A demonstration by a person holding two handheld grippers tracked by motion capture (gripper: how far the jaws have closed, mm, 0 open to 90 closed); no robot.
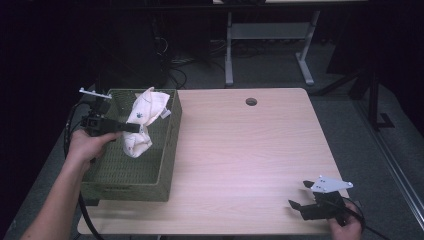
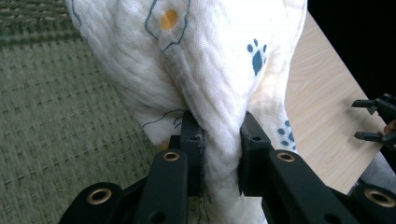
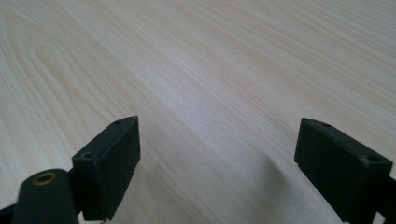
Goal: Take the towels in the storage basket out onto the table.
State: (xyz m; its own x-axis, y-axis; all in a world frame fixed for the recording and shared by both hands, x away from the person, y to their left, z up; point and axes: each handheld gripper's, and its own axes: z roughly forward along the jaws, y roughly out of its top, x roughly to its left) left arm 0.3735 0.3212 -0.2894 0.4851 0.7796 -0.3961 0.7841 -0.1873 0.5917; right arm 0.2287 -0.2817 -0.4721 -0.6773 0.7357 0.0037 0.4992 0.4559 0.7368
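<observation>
Left side of table: olive-green perforated basket sits at the left edge of the light wood table. Left gripper reaches over the basket from its left wall, jaws clamped tight on a bunched waist of a white cloth (blue paw prints, an orange dot visible in the left gripper view). Cloth hangs above the basket floor, upper fold standing near the far rim, lower end drooping inside the basket. Centre of table: bare wood, round cable hole toward the far edge. Right, near corner: right gripper low over the table, jaws spread wide, nothing between them.
</observation>
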